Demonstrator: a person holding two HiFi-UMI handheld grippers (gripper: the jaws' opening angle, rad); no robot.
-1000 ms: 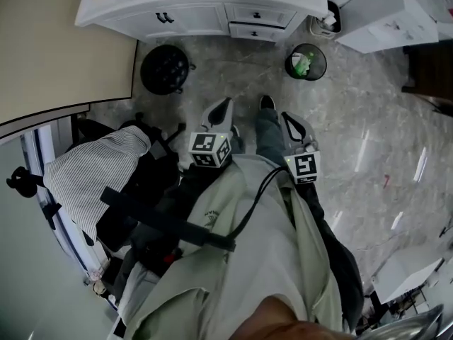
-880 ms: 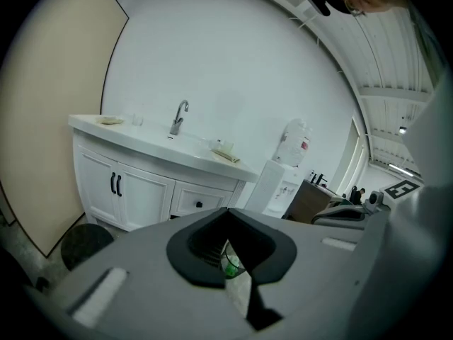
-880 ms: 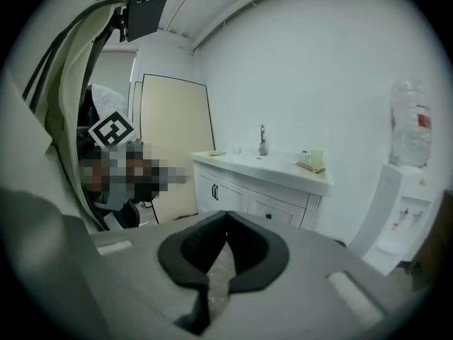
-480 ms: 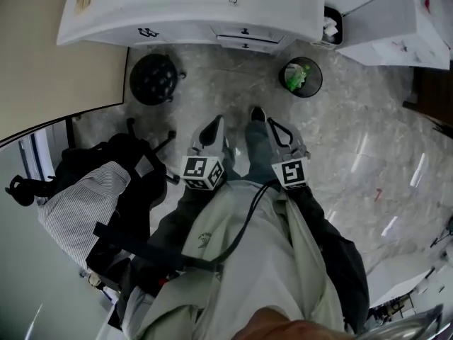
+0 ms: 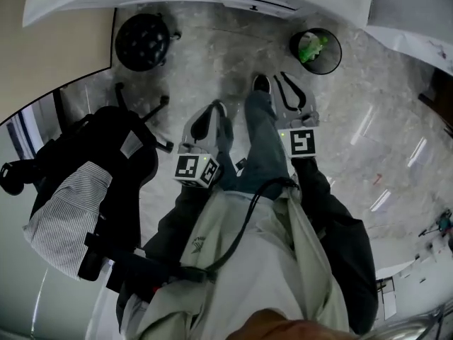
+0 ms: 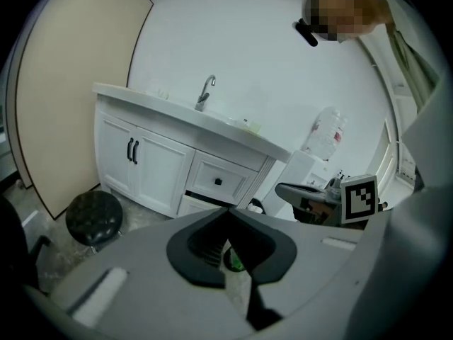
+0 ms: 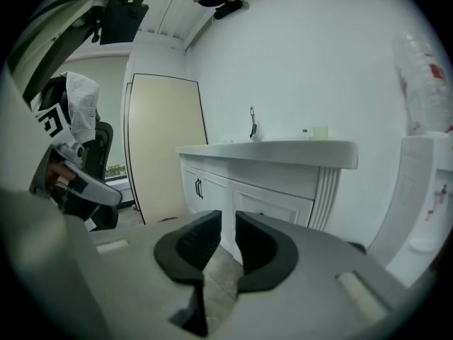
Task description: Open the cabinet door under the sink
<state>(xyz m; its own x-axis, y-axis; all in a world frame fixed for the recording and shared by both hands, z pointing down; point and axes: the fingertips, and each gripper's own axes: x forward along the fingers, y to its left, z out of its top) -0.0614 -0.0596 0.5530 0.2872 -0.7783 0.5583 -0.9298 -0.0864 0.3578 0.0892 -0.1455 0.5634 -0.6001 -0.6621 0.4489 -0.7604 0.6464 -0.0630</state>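
Left gripper (image 6: 228, 214) is held short of the sink cabinet (image 6: 216, 168), fingers pressed together, nothing pinched. Right gripper (image 7: 226, 222) is also held short of the cabinet, fingers opening with a narrow gap, nothing between them. Cabinet door (image 6: 161, 174) with black handles (image 6: 132, 151) is seen shut below the tap (image 6: 205, 92). Round stool (image 5: 143, 41) and waste bin (image 5: 315, 50) are seen on the floor before the cabinet.

A black cable (image 5: 244, 225) crosses the person's pale green shirt (image 5: 276, 275) above dark grey trousers (image 5: 265, 147).
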